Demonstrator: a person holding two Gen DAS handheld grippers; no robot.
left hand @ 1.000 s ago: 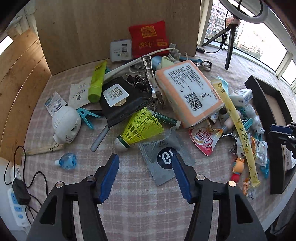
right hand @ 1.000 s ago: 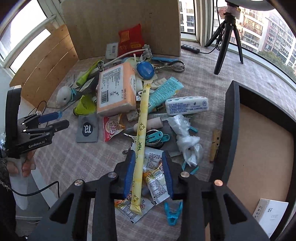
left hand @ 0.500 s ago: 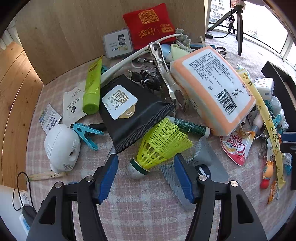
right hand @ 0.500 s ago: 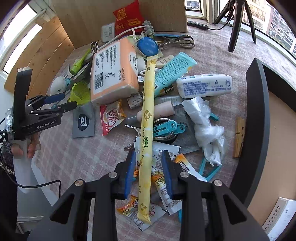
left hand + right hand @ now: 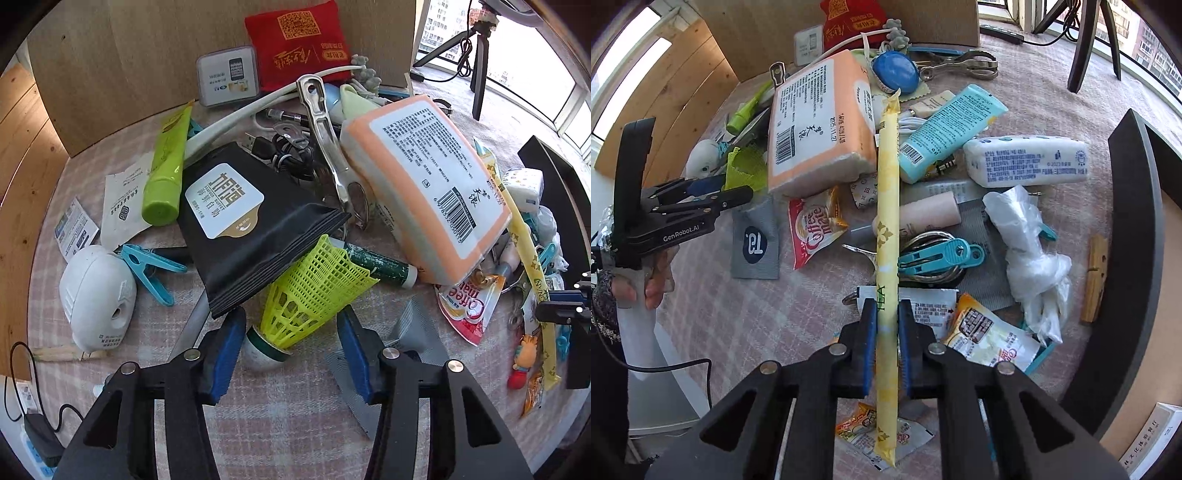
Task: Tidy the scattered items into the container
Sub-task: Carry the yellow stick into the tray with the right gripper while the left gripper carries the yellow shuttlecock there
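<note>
Over the cluttered bench, right gripper (image 5: 887, 325) fingers closing, pads already pinching the long yellow tea stick (image 5: 888, 206) low for a lift toward the black container (image 5: 1134, 258); left gripper (image 5: 291, 343) fingers closing around the yellow-green shuttlecock (image 5: 314, 295), not yet touching.

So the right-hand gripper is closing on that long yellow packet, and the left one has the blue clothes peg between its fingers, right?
Not the peg. In the left wrist view the left gripper has the yellow-green shuttlecock between its closing jaws; the blue peg lies aside. The right gripper is closing on the long yellow packet.

Right hand-held gripper (image 5: 886, 325) closing, nearly shut; left hand-held gripper (image 5: 290, 341) (angled steeply down) also closing.
</note>
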